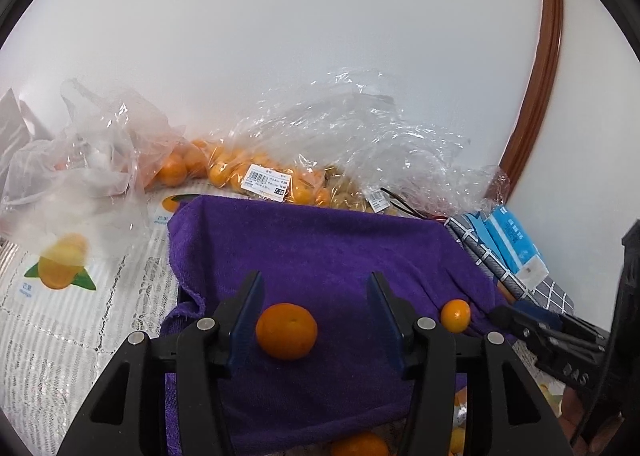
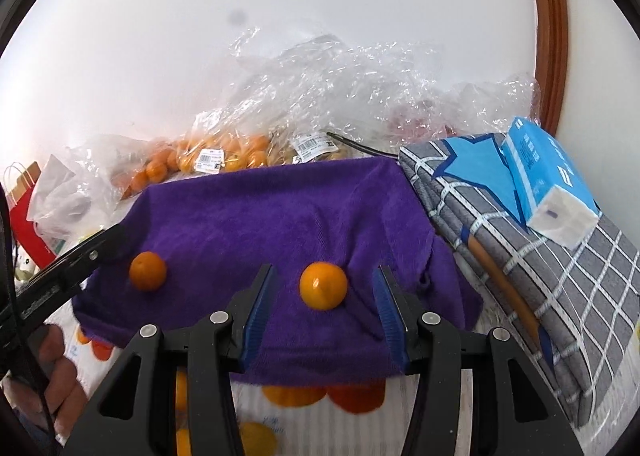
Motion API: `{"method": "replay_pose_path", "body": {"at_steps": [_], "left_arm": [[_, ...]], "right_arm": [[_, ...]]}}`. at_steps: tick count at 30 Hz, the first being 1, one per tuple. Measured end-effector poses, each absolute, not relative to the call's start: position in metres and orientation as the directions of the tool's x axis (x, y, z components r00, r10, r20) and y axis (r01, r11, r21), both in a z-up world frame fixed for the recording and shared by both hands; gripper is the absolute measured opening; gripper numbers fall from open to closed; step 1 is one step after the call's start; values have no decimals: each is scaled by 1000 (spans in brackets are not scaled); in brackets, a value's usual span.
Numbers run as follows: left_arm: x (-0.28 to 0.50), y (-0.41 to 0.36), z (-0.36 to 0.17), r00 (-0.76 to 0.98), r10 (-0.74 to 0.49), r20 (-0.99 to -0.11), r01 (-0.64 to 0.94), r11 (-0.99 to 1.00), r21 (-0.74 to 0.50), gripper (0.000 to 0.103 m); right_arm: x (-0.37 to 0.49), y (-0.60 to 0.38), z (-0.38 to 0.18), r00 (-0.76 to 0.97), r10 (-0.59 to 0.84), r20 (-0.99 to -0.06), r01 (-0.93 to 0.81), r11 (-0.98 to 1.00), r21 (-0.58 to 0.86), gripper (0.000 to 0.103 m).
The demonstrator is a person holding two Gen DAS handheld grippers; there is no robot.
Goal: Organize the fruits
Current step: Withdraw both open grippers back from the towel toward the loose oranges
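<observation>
Two loose fruits sit on the purple towel (image 1: 320, 240), which is draped over something raised on the counter (image 1: 80, 336). The mandarin (image 1: 286, 331) lies between the left gripper (image 1: 316, 316) fingers, nearer the left-hand pad, and neither pad touches it; those jaws stand partly open and hold nothing. In the right wrist view the smaller, smoother orange fruit (image 2: 323, 285) sits the same way inside the right gripper (image 2: 324, 310), its jaws parted about as far and empty, with a clear gap on each side.

To do this step well, I judge each fruit should be centred between its pads before any squeeze (the mandarin sits off toward nine o'clock of its gap, so a slight sideways shift would help). Close gently: both are round and soft-skinned, and the plush towel may let them roll toward six o'clock off the front edge. The other gripper shows at each view's margin, so the two tools are near and could bump.

The clear bags of oranges (image 1: 256, 175) lie at twelve o'clock, behind the towel
</observation>
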State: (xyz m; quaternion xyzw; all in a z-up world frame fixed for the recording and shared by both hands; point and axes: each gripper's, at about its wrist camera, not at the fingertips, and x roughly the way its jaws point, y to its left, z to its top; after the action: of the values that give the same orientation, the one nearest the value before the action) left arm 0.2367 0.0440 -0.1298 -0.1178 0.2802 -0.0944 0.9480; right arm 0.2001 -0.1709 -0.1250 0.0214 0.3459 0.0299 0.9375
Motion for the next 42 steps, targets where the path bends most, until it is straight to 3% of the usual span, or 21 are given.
{"method": "replay_pose_path", "body": {"at_steps": [15, 31, 42], "left_arm": [[203, 48, -110, 854, -204, -478, 94, 965, -245, 51], [117, 103, -154, 769, -134, -625, -22, 971, -236, 51], [117, 99, -161, 751, -116, -650, -28, 978, -207, 51]], "right_arm": [[125, -170, -115, 722, 90, -686, -26, 994, 104, 50], [80, -138, -131, 708, 138, -692, -127, 990, 67, 49], [80, -134, -142, 695, 123, -708, -131, 990, 43, 49]]}}
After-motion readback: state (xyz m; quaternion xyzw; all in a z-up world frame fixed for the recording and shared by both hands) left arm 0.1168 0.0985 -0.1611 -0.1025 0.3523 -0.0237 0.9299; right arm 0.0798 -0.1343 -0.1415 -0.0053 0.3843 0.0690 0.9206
